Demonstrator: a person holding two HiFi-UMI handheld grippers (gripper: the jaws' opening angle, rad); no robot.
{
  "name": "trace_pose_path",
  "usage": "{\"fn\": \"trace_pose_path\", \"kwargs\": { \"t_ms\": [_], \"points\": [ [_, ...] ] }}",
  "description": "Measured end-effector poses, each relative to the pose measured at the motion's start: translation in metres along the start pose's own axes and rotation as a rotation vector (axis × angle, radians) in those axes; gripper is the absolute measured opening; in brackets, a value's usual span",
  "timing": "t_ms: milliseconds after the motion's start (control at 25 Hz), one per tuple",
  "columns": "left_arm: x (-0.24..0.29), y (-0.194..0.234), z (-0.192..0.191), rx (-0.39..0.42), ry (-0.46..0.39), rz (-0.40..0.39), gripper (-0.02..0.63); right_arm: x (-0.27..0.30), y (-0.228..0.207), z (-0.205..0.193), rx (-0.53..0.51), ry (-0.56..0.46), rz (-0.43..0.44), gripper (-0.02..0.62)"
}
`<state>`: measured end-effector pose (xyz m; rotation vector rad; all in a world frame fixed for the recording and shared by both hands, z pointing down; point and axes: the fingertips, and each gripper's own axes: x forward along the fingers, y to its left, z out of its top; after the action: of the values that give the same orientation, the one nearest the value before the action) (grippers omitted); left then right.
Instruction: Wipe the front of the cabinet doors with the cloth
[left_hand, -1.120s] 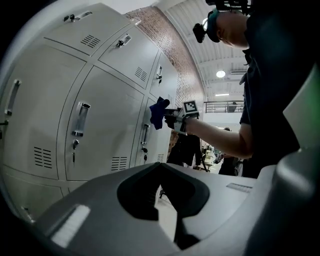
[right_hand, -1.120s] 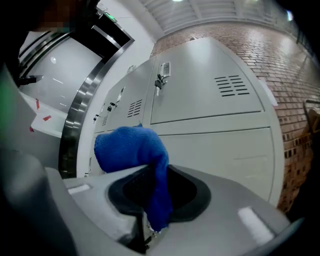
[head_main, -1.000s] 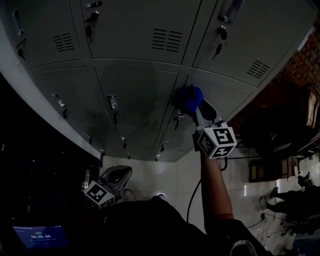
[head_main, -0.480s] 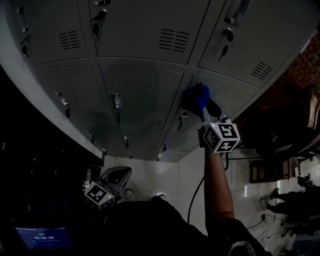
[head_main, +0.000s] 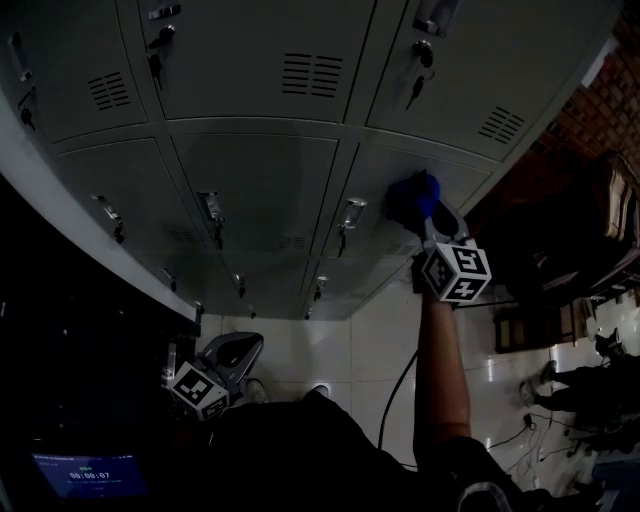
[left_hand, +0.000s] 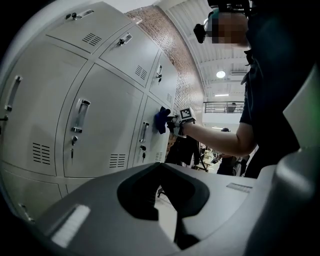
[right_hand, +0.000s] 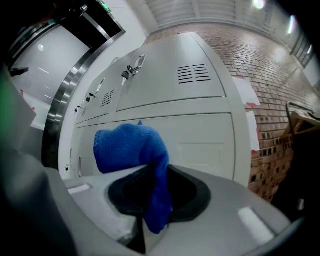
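Grey locker bank (head_main: 260, 190) fills the head view; cabinet doors have vent slots and latch handles.

Right forearm (head_main: 440, 370) is bare, stretched out nearly straight from the body to the lockers. Right tool (head_main: 425, 215), marker cube (head_main: 455, 272) toward the camera, points at a door in the middle row.

Left tool (head_main: 238, 350) is held low and close to the body, above the tiled floor (head_main: 330, 350). Its own view shows the jaws together with nothing between them.

Blue cloth (right_hand: 132, 150) is pinched in the right tool's closed jaws and bunched ahead of the tips.

From the left gripper view only, side-on: the cloth touches the door face, just beyond a latch handle (left_hand: 144, 132). From the right gripper view only: a brick wall (right_hand: 280, 100) right of the lockers.
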<state>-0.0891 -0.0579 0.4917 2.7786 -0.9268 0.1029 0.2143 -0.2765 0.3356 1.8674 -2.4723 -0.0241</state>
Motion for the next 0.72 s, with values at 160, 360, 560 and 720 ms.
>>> {"fn": "trace_pose_path", "kwargs": {
  "t_ms": [160,360,560,720],
  "points": [
    [0.009,-0.007,0.000,-0.004,-0.004,-0.015,0.000,-0.011,-0.032,-0.001,0.028,-0.007,-0.048,0.069],
    [0.017,-0.012,0.001,0.001,0.006,-0.029,0.000,-0.023,-0.065,-0.001,0.055,-0.020,-0.102,0.069],
    [0.019,-0.016,0.001,0.004,0.010,-0.033,0.000,-0.035,-0.096,-0.006,0.107,-0.034,-0.153,0.069],
    [0.017,-0.015,-0.003,0.003,0.019,-0.030,0.000,-0.042,-0.114,-0.008,0.098,-0.035,-0.197,0.069]
  ]
}}
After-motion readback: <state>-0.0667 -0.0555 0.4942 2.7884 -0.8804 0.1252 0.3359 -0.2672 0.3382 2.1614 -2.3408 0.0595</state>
